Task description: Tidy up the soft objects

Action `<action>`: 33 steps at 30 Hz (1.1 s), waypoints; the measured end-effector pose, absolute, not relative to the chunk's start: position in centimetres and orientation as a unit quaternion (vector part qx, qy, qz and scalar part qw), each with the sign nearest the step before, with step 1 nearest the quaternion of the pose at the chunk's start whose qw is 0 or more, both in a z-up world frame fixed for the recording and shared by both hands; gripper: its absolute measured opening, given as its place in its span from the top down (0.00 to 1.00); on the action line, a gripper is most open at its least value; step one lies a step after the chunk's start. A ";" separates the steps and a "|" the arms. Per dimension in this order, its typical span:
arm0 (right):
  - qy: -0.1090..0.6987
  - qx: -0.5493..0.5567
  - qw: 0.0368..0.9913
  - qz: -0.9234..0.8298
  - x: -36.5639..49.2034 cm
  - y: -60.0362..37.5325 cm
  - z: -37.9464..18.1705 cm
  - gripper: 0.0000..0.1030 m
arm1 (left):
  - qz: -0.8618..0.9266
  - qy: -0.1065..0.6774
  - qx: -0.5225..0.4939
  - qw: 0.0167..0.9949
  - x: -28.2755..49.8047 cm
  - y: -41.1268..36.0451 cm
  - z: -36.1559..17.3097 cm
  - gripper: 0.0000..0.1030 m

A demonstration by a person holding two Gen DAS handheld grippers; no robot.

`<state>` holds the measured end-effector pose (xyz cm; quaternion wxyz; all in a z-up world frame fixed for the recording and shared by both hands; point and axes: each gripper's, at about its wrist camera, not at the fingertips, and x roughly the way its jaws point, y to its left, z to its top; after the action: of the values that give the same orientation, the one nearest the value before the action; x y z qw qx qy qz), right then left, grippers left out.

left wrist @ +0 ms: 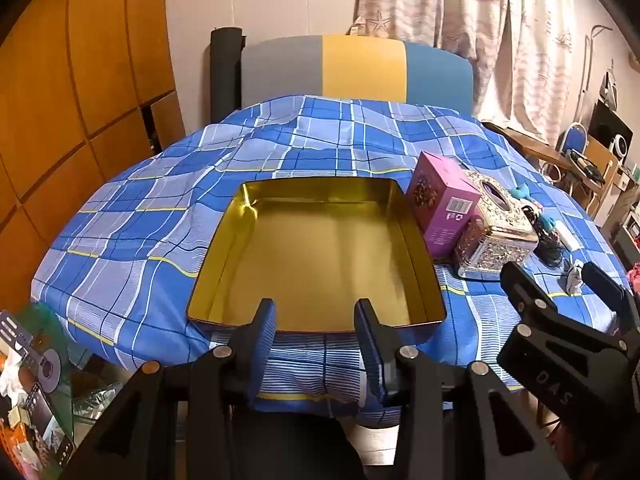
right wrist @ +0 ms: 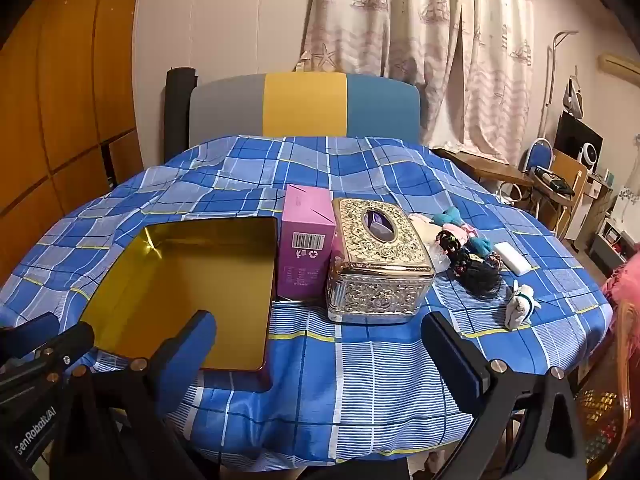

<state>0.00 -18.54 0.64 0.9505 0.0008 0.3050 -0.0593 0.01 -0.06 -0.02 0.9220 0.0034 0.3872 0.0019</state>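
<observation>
A: So where are the claws at right now?

B: Left claw (left wrist: 316,320) is hanging over the near edge of the table (left wrist: 120,216), tilted down, jaws partway apart with nothing between them. Straight ahead of it, just past the fingertips, is the gold tin (left wrist: 320,256), lid off, nothing inside as far as I can see.

A: And the right one?

B: Right claw (right wrist: 320,336) is spread wide, also holding nothing. It's over the near part of the blue plaid cloth. In its own view the tin (right wrist: 180,288) sits ahead to its left, with the left finger overlapping the tin's near corner in the picture. Can't tell if it touches.

A: Where's the soft stuff?

B: Ahead and to the right of the right claw. There's a pile of scrunchies (right wrist: 468,248), black, teal and pink ones all bunched together, just beside the tissue box (right wrist: 380,264). A small white cloth bundle (right wrist: 520,304) lies nearer the claw than the pile, off to the right of its right finger. A flat white block (right wrist: 516,260) lies just right of the pile, no clue what it is.

A: What's between the tin and the pile?

B: A pink carton (right wrist: 306,248) right up against the tin's right side, then the tissue box next to that. From the left claw's view they're ahead to the right, and the right claw shows at the right edge.
</observation>
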 end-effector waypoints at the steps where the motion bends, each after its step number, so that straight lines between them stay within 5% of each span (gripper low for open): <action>1: 0.307 0.001 0.950 -0.057 0.0 -18.5 0.6 0.00 | 0.003 0.387 0.003 0.922 0.0 -0.1 0.0 0.61; 33: 0.320 0.003 0.945 -0.059 0.4 -18.7 -0.2 0.00 | 0.006 0.389 0.004 0.921 0.1 0.1 -0.2 0.61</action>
<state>0.45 -18.73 -0.19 0.9455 0.0031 0.3204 -0.0585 0.13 0.12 -0.19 0.9213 0.0038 0.3887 0.0064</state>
